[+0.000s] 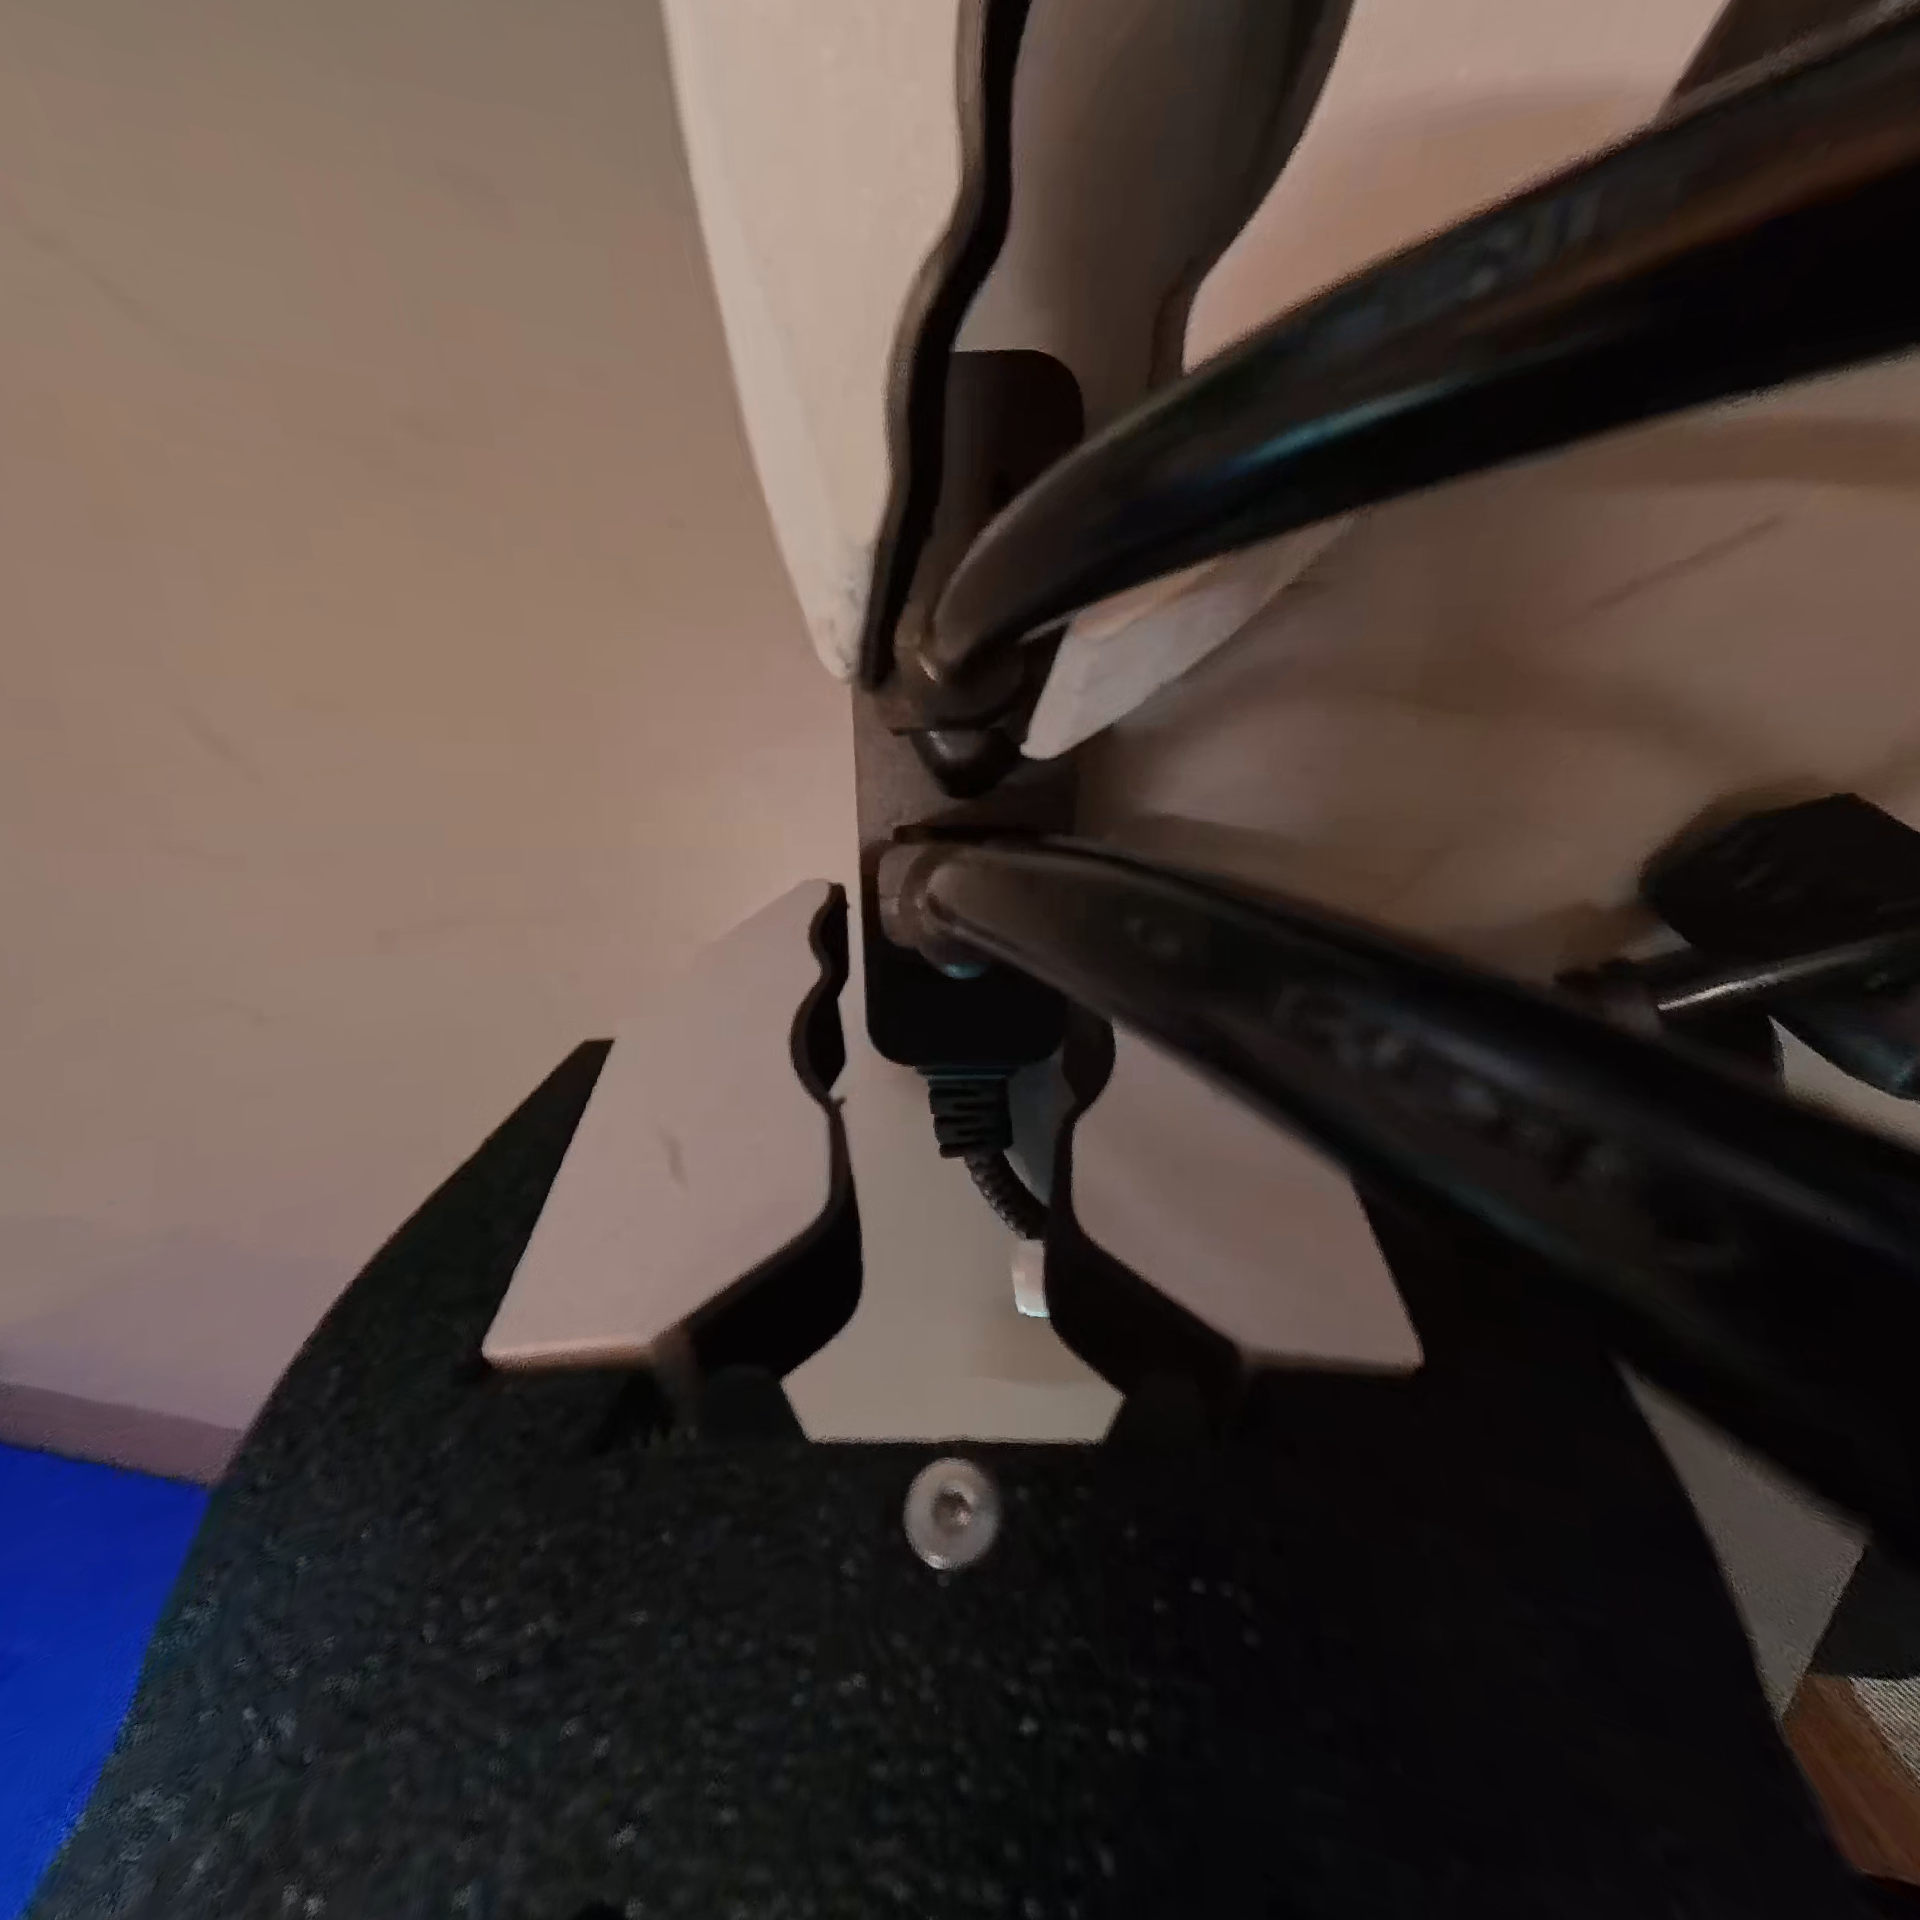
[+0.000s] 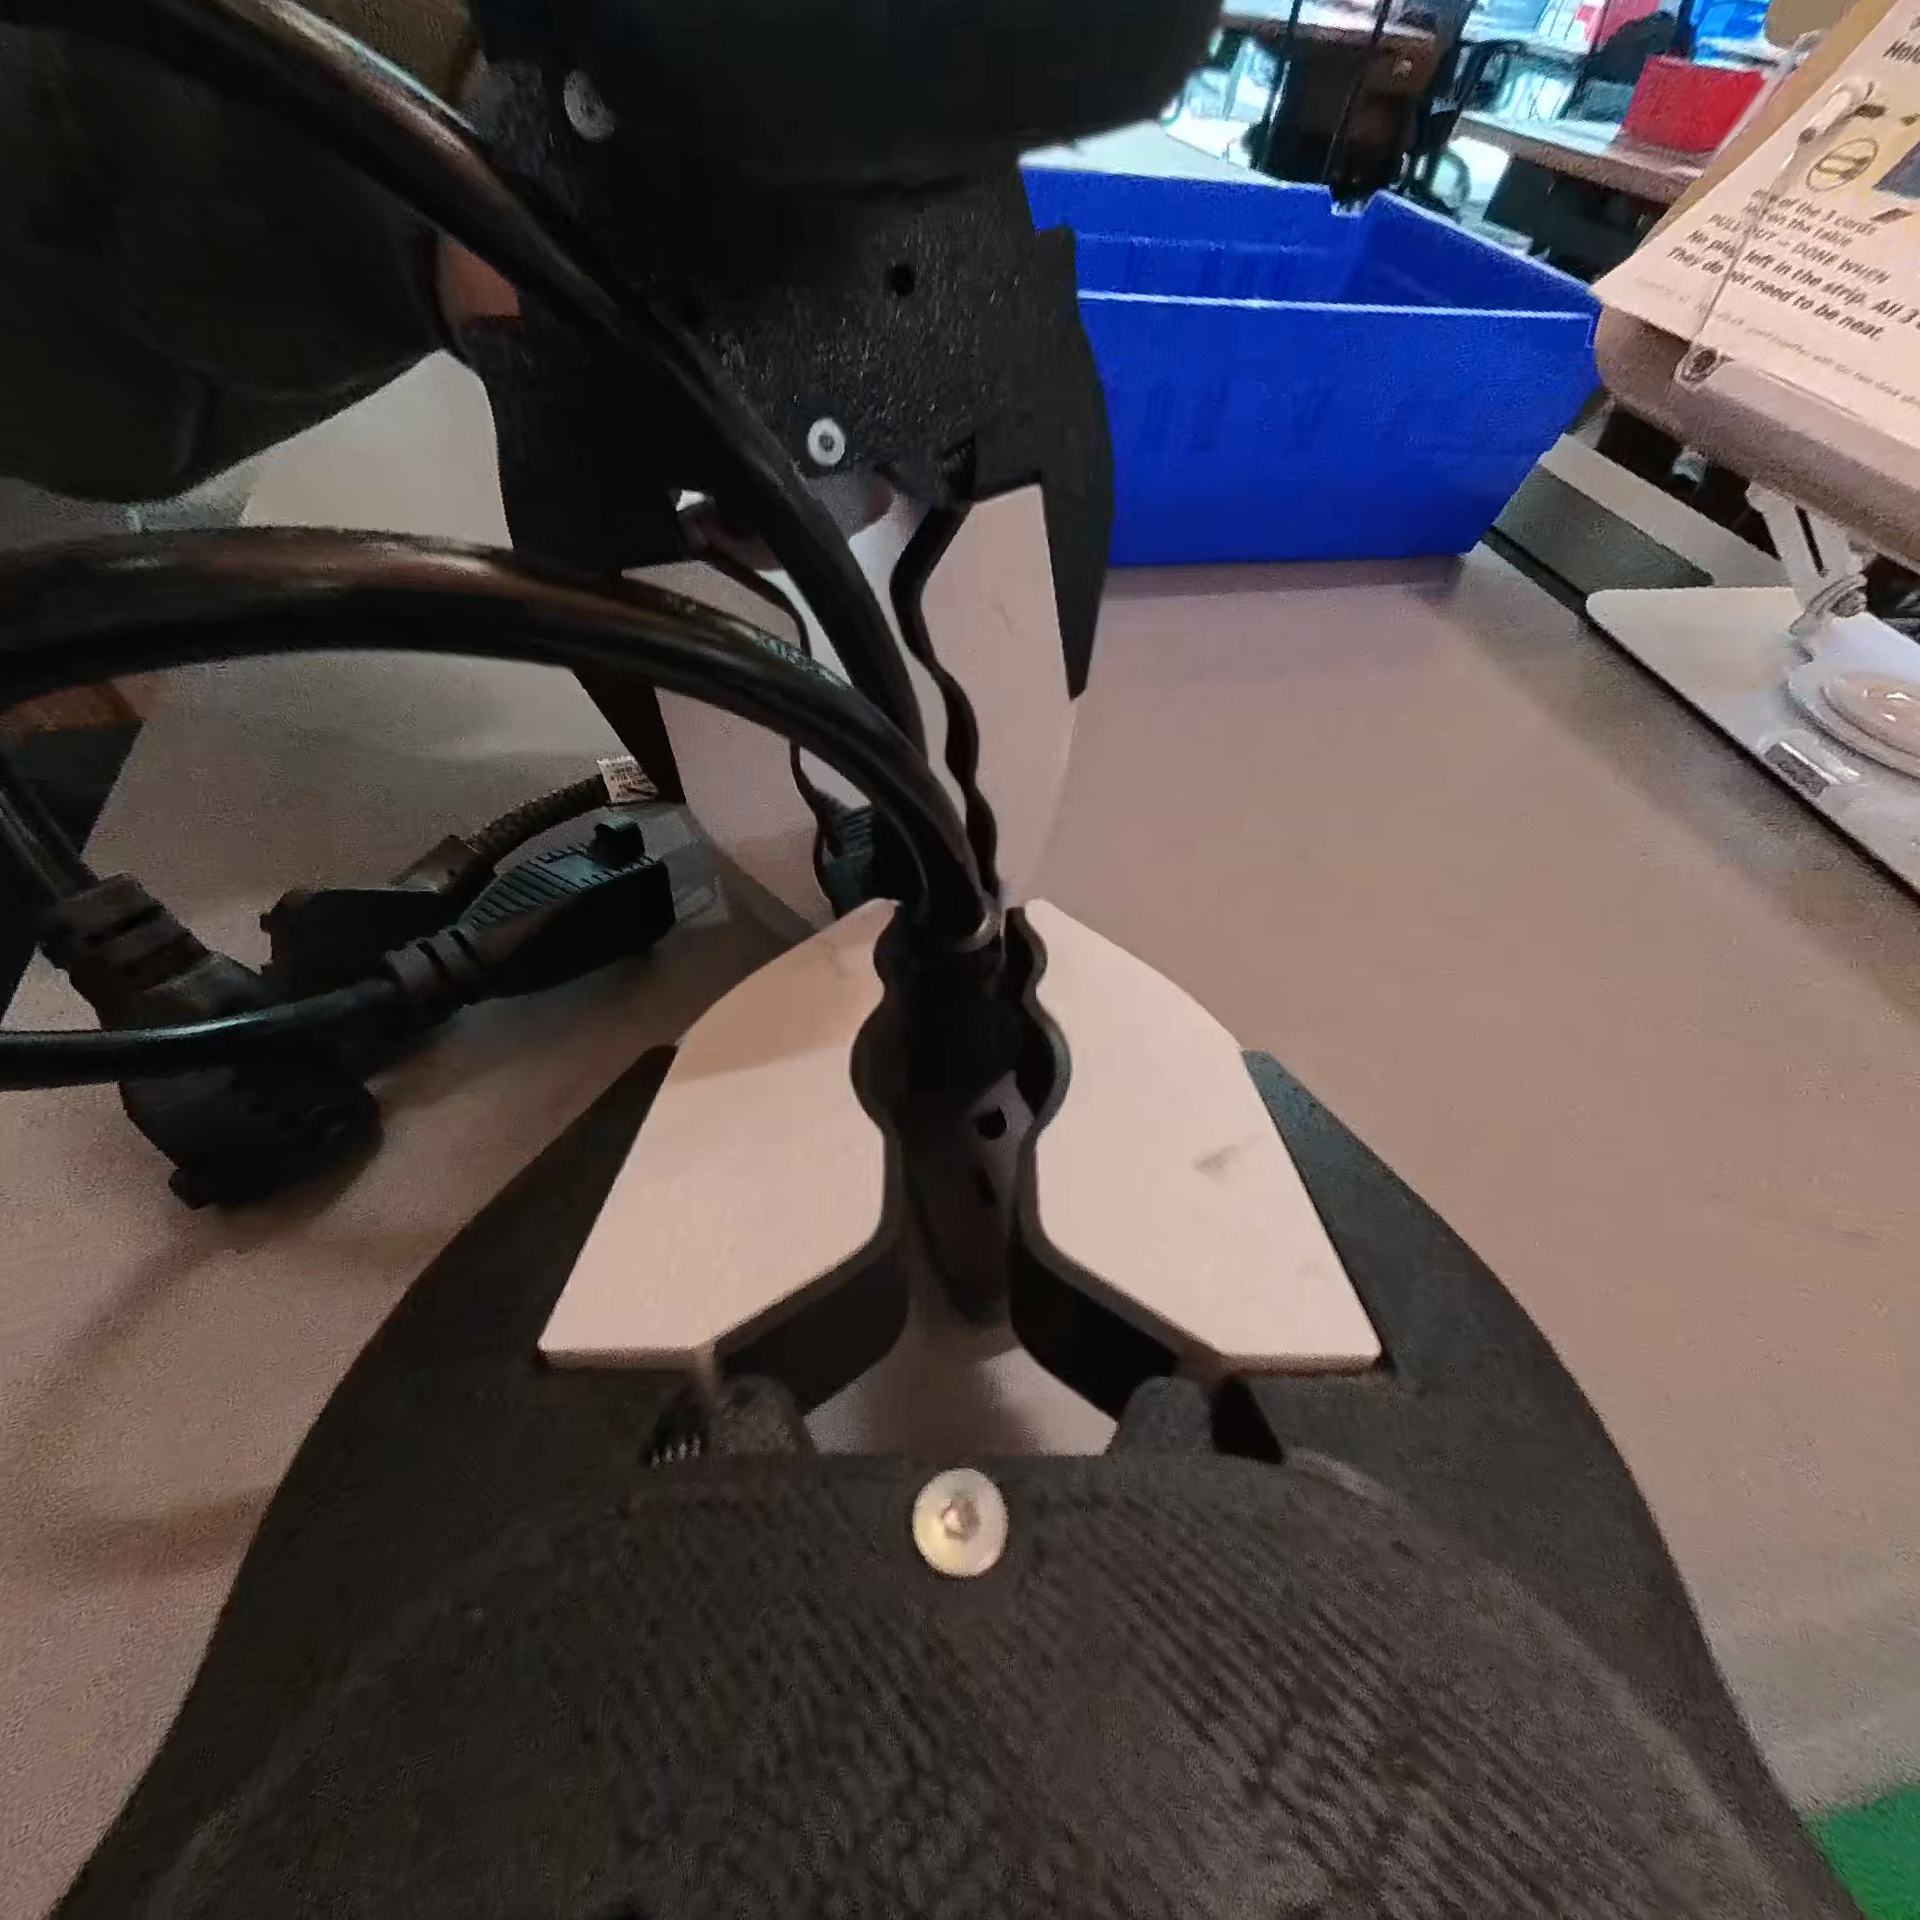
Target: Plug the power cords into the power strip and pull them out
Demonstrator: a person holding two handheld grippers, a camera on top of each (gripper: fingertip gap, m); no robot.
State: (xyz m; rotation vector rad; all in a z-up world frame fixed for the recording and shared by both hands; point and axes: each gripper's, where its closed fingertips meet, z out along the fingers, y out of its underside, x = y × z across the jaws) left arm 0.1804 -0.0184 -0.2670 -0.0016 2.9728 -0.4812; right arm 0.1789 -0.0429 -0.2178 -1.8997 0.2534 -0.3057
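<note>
Looks like a lab or shared workshop room. Seen in the right wrist view: a wide pale tabletop [image 2: 1403, 883] used as a workbench, with a deep blue plastic bin [image 2: 1299, 374] standing at its far edge. Beside it, a tilted cardboard sheet with a printed instruction page [image 2: 1766, 239], propped on a white stand [image 2: 1714, 644]. Farther back, rows of further tables [image 2: 1558, 145] crowded with dark equipment and a red box [image 2: 1688, 99], blurred. On the near bench, a tangle of thick black power cords [image 2: 416, 613] and plugs.
</note>
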